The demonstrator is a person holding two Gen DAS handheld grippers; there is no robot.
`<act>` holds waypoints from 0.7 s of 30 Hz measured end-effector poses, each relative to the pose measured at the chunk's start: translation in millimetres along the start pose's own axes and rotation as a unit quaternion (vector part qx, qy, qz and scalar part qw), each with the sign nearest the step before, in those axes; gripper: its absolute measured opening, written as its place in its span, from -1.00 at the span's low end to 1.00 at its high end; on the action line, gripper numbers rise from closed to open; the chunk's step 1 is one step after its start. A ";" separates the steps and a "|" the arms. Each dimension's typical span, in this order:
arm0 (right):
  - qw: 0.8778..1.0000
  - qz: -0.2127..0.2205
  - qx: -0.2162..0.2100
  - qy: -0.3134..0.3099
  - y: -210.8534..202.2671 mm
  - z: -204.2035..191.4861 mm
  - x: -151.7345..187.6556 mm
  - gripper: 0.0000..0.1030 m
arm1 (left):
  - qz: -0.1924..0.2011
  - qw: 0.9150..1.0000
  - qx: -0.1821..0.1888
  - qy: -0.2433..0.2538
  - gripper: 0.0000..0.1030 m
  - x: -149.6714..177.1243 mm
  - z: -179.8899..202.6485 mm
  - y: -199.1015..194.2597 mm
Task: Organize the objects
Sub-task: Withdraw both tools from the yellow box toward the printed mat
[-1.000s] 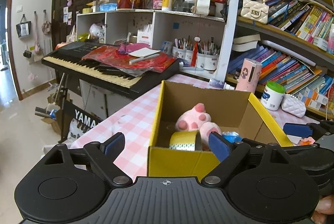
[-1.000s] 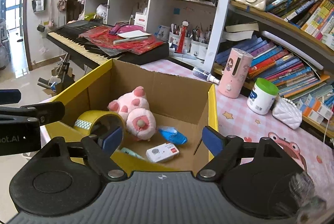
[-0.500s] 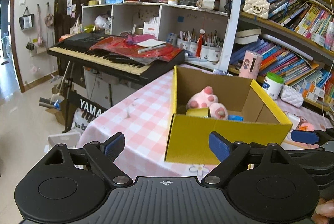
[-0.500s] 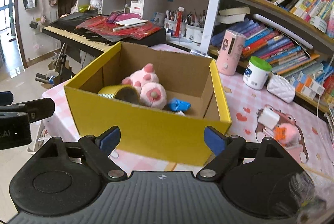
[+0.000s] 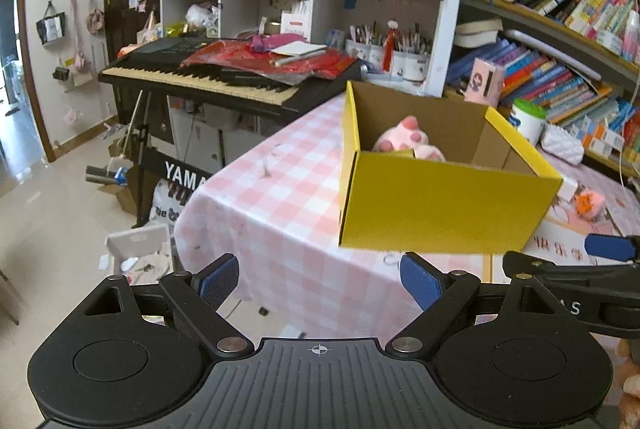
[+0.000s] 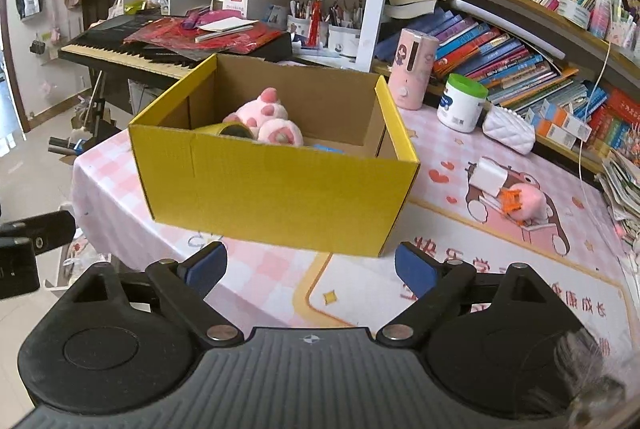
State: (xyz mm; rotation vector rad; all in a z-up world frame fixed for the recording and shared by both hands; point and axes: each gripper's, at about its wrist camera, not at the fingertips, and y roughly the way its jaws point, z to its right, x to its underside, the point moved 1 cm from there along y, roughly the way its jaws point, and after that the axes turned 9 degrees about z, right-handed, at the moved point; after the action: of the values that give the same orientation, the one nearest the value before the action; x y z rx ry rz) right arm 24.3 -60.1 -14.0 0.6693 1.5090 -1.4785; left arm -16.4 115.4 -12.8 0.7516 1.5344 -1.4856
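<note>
Yellow box (image 6: 276,185) on worktop (image 6: 400,281) already holds pink plush (image 6: 264,119), tape roll (image 6: 230,129) (plus something blue). Left tongs (image 5: 320,281) spread, empty; right tongs (image 6: 310,269) opening, empty. Remaining: small pink-orange item (image 6: 520,199) right of box, apparently.

A keyboard (image 5: 224,77) stands ahead-left of the gripper by white cubbies (image 5: 280,5); crowded bookshelves (image 5: 560,29) fill the right wall.

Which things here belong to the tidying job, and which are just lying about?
Job:
- yellow box
- pink plush paw, inside it
- tape roll, inside it
- small pink toy loose on the tablecloth

Lying about:
- keyboard
- bookshelf
- white jar
- pink dispenser
</note>
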 end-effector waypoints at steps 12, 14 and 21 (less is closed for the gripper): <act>1.000 -0.015 -0.007 -0.001 -21.0 -16.6 20.8 0.77 | -0.022 1.000 0.007 0.015 0.75 18.2 -8.3 -18.1; 1.000 -0.017 -0.006 -0.002 -23.3 -17.5 23.2 0.77 | -0.025 0.999 0.011 0.017 0.75 20.3 -7.3 -19.5; 1.000 -0.025 0.007 0.000 -33.4 -12.8 34.1 0.78 | -0.034 0.998 0.033 0.027 0.75 26.8 4.6 -21.0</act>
State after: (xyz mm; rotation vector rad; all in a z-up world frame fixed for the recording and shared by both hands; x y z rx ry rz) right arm -22.9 -59.3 -28.7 0.6448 1.5263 -1.5275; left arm -46.3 104.9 -26.1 0.7910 1.5716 -1.5853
